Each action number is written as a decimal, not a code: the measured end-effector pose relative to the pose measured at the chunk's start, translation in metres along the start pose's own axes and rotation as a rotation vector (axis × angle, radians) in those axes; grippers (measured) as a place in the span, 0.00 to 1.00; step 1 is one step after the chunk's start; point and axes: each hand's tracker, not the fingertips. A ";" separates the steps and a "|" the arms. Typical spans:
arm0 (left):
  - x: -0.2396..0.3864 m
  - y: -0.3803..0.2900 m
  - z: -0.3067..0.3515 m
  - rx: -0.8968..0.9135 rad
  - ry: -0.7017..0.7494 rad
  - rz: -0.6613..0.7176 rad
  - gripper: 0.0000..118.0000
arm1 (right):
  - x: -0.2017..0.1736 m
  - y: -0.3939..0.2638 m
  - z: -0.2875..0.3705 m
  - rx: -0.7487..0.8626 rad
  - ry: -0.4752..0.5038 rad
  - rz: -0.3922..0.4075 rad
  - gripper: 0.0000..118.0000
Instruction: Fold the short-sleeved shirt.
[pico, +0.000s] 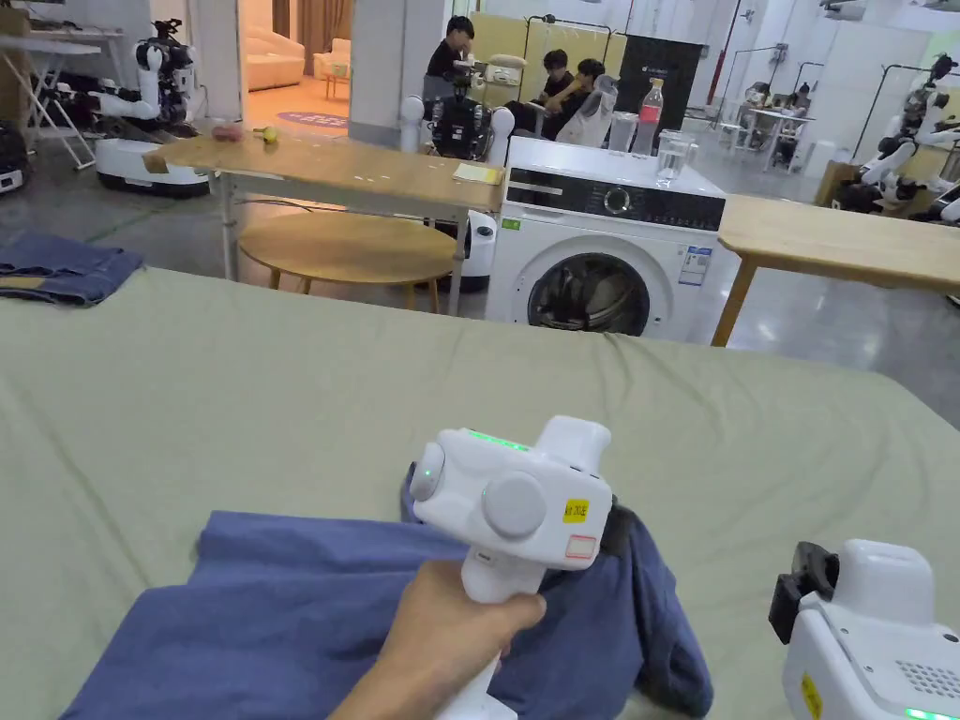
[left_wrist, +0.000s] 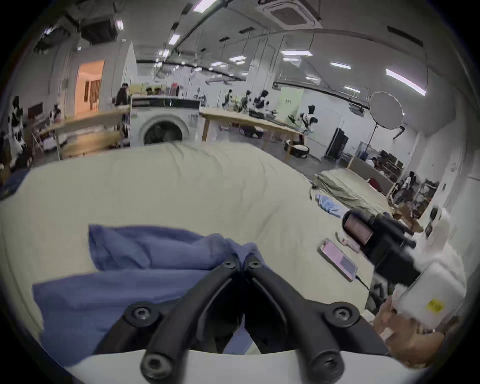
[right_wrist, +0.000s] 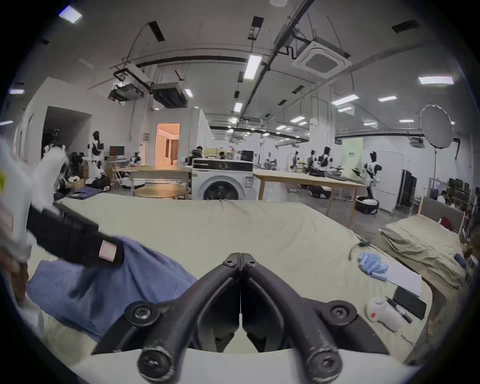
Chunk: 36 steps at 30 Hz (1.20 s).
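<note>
Lay crumpled on the pale green bedsheet, the blue short-sleeved cotton shirt, near the front edge. Pinched a raised fold of it, the left white handheld gripper, jaws closed on the cloth. Hovered right of the shirt, the right white gripper, jaws together, holding nothing.

The bed lies bare toward its far edge — room to pass; jeans crowd the far left corner, a phone the right edge.
</note>
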 end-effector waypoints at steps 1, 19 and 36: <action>0.000 -0.006 -0.004 -0.011 -0.005 0.010 0.00 | 0.003 -0.002 0.000 -0.005 -0.006 -0.002 0.00; -0.055 -0.032 0.127 0.224 0.331 0.012 0.00 | -0.053 0.012 0.006 -0.008 0.132 -0.043 0.00; -0.189 -0.111 0.227 -0.155 0.546 0.367 0.18 | -0.093 0.001 -0.009 -0.075 0.220 -0.014 0.00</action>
